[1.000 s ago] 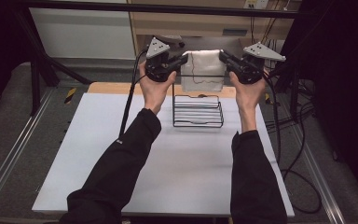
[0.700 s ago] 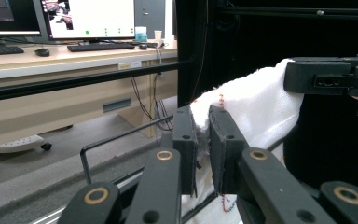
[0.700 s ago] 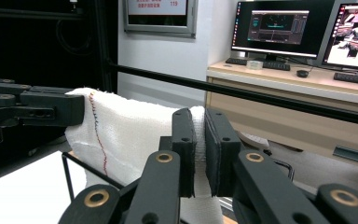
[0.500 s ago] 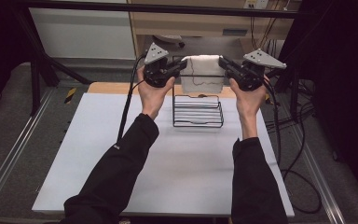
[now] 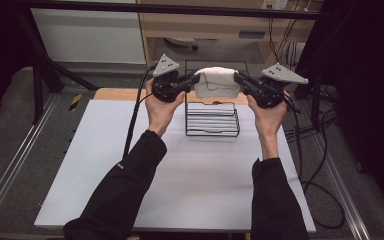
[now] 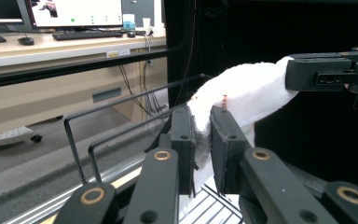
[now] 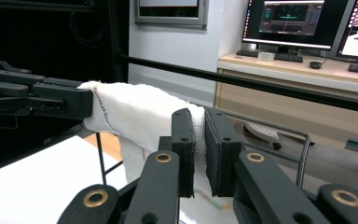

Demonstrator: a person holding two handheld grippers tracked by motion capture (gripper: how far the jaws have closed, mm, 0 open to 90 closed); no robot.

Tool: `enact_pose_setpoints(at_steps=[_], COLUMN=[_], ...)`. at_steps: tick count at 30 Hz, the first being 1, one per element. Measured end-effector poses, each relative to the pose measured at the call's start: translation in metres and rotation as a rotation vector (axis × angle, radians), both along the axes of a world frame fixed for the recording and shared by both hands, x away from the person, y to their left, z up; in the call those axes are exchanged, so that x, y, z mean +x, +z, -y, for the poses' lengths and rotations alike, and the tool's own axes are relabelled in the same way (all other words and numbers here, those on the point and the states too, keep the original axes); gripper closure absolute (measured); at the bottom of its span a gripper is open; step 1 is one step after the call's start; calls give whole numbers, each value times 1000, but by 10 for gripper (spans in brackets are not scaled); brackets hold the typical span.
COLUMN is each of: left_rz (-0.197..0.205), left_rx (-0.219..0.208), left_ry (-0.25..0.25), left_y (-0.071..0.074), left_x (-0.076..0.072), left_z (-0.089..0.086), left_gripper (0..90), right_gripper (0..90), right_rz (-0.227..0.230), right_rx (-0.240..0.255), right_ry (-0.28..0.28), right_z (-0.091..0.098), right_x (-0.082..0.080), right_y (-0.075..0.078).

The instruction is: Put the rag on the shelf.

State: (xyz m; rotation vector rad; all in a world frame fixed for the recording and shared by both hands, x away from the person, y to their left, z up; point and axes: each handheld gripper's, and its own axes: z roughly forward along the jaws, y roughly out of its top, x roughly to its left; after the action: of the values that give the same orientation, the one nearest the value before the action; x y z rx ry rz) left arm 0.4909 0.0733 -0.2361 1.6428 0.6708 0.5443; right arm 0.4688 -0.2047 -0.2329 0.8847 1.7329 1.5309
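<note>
Person at the near edge of the white table (image 5: pixel 180 190), black sleeves, forearms reaching forward, one gripper in each hand.

Left gripper (image 5: pixel 189 82) and right gripper (image 5: pixel 240 81) are both raised above the far part of the table, pointing inward at each other. A white cloth (image 5: pixel 216 81) is stretched between them, one end in each. It hangs in the air above the black wire rack (image 5: pixel 212 117), over the rack's far side; from the high view I cannot tell whether its lower edge touches the wire.

Left gripper view: the jaws of the left gripper (image 6: pixel 203 135) are closed on a bunched end of the cloth (image 6: pixel 247 91), fabric squeezed in the narrow slot between the pads and spilling out above and below. A short line of red stitching sits right at the top of the jaw. The cloth runs off to the far jaws of the other gripper, which clamp its opposite end. Rack wires (image 6: pixel 121 126) pass just to the side and below.

Right gripper view: the same picture mirrored. The right gripper (image 7: pixel 199 140) is closed on the cloth (image 7: pixel 135 116), fabric pinched between the pads, a fold dropping below them. Dark stitching runs near the far end, where the left gripper bites it.

Cloth looks fairly taut across the top, slack below.
</note>
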Motion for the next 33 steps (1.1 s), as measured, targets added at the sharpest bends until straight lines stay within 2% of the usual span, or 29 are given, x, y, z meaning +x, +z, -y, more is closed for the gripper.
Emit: enact_pose_setpoints(at_steps=[8, 18, 22, 25, 29, 33], left_rz=[-17, -46, -55, -62, -95, -123], left_rx=[42, 59, 68, 55, 41, 32], left_ry=[-14, -39, -36, -15, 6, -9], left_y=[-6, -7, -1, 9, 20, 24], left_x=[-7, -10, -13, -12, -2, 6], left_z=[-1, -5, -12, -19, -20, -11], left_gripper=[791, 764, 754, 761, 796, 853], right_gripper=[828, 829, 829, 829, 830, 829], right_rz=[-13, -18, -14, -15, -15, -14], right_rx=[-10, -9, -16, -15, -16, -13], right_ry=[10, 17, 19, 20, 18, 22], right_z=[0, 1, 1, 1, 0, 2], right_x=[-7, -9, -9, -9, -9, -9], right_y=[-11, -20, -21, -22, -24, -26])
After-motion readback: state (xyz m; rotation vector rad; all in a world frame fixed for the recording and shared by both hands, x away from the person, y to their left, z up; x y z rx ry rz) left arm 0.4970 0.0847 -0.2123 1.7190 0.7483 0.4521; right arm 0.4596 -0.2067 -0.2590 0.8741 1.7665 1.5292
